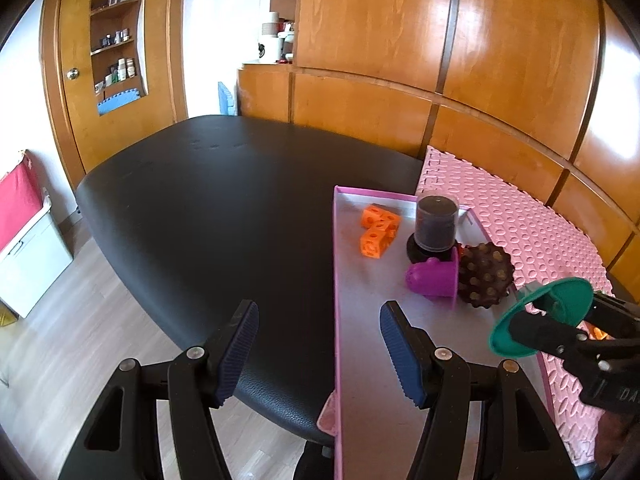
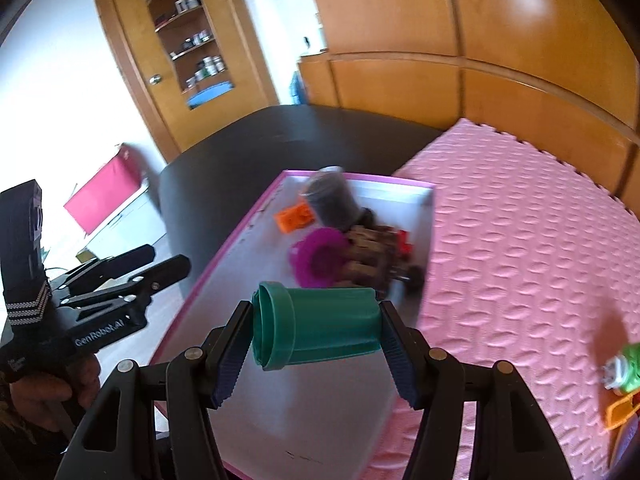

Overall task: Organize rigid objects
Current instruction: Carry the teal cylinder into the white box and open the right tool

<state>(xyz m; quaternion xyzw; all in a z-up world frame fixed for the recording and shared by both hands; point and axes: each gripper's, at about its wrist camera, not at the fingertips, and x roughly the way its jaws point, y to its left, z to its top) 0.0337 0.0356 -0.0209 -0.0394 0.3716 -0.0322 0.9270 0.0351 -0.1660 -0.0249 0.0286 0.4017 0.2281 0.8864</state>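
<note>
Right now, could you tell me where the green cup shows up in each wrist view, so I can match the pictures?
Left wrist: green cup at the right edge, clamped in the right gripper, beside the spiky brown ball.
Right wrist: cup at lower centre, lying sideways between the fingers.
Shared landmark: the purple cup in the pink-rimmed tray.

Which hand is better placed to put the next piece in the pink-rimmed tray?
Right. Its tongs already grip the green plastic cup above the pink-rimmed tray; the left tongs are open and empty over the tray's edge.
</note>
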